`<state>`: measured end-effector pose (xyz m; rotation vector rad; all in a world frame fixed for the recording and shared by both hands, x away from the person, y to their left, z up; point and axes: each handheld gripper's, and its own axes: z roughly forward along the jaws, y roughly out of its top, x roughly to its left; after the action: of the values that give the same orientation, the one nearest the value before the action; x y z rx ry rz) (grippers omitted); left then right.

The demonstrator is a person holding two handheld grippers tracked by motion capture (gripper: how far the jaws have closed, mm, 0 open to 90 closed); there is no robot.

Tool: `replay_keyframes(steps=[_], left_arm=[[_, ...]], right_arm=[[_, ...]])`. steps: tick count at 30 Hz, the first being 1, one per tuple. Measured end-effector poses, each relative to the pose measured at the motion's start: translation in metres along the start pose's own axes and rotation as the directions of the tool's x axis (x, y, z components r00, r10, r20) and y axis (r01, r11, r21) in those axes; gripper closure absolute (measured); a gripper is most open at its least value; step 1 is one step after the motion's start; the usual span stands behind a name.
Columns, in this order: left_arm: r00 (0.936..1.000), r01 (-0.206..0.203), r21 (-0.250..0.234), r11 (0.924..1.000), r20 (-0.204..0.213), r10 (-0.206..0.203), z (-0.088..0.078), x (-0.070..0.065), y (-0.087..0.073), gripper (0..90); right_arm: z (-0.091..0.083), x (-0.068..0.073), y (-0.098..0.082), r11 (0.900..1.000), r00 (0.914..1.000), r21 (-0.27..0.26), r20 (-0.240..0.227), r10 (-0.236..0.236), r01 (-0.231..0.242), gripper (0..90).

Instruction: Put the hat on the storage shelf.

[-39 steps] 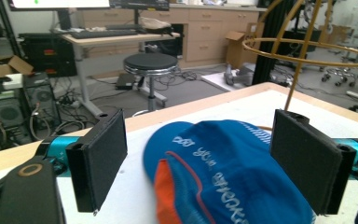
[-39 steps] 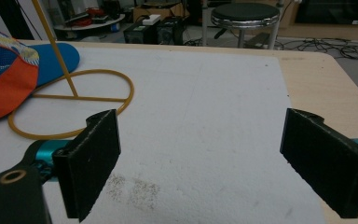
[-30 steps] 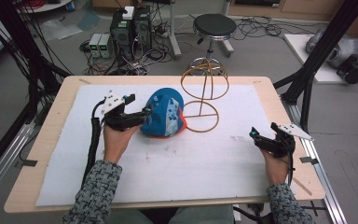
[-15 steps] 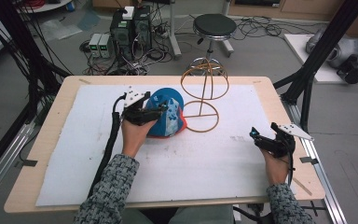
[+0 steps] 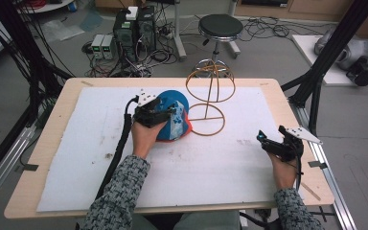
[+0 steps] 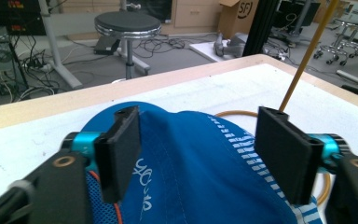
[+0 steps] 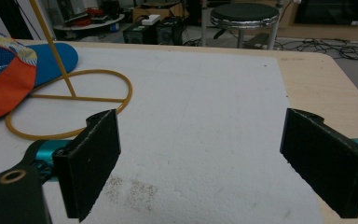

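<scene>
My left tool (image 5: 165,114) sits over the blue cap (image 5: 175,125) on the white sheet (image 5: 76,143) that covers the table (image 5: 52,103). In the left gripper view its two black jaws stand apart, one on each side of the cap's top, and the blue cloth bulges up between them — I cannot tell if the jaws touch the cloth. The cap has white stripes (image 6: 235,142) on one side and an orange part (image 7: 4,88) facing the wire stand.

Just to the right of the cap is the gold wire stand (image 5: 210,98). Its flat ring lies on the sheet, a thin rod goes up from it, and a round cage of wire sits on top. The cap's edge is right beside the ring.

Far over on the right, near the table's edge, my right tool (image 5: 267,142) rests low over the sheet. Its jaws are wide apart with nothing between them — just white sheet with a few dark specks (image 7: 130,189).

Behind the table stands a black round stool (image 5: 219,26).
</scene>
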<state>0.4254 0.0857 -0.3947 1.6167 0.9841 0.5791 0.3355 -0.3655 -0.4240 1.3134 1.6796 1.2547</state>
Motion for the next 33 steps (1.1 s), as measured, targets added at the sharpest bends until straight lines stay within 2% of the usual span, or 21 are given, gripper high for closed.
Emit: replay_keyframes(steps=[6, 8, 12, 15, 21, 24, 33], left_arm=[[0.9999, -0.011, 0.046, 0.9989, -0.011, 0.011, 0.005, 0.000, -0.003, 34.6], [0.9999, -0.011, 0.057, 0.9983, 0.007, 0.011, 0.004, 0.001, -0.003, 45.2], [0.9985, -0.040, 0.057, 0.9975, 0.039, 0.038, 0.003, -0.001, -0.001, 74.3], [0.9980, -0.038, 0.075, 0.9965, 0.054, 0.034, 0.003, 0.001, -0.001, 88.3], [0.9961, -0.009, 0.075, 0.9971, 0.088, 0.002, 0.000, 0.003, 0.005, 89.8], [0.9952, -0.011, 0.060, 0.9981, 0.098, 0.005, -0.003, 0.002, 0.014, 89.9], [0.9956, -0.005, 0.037, 0.9993, 0.093, 0.002, -0.010, -0.001, 0.033, 89.9]], right_arm=[[0.000, 0.000, 0.000, 1.000, 1.0000, 0.001, -0.002, 0.005, -0.005, 11.3], [0.000, 0.000, 0.000, 1.000, 1.0000, 0.002, -0.003, 0.006, -0.006, 11.3], [0.001, 0.000, 0.000, 1.000, 1.0000, 0.009, -0.004, 0.006, -0.006, 11.3], [0.001, -0.001, 0.000, 1.000, 1.0000, 0.007, -0.003, 0.007, -0.007, 11.3], [0.001, -0.002, 0.000, 1.000, 1.0000, 0.006, -0.001, 0.005, -0.005, 11.3], [0.001, -0.002, 0.000, 1.000, 1.0000, 0.008, -0.003, 0.006, -0.006, 11.3], [0.001, -0.002, 0.000, 1.000, 0.9999, 0.008, -0.002, 0.015, -0.015, 11.3]])
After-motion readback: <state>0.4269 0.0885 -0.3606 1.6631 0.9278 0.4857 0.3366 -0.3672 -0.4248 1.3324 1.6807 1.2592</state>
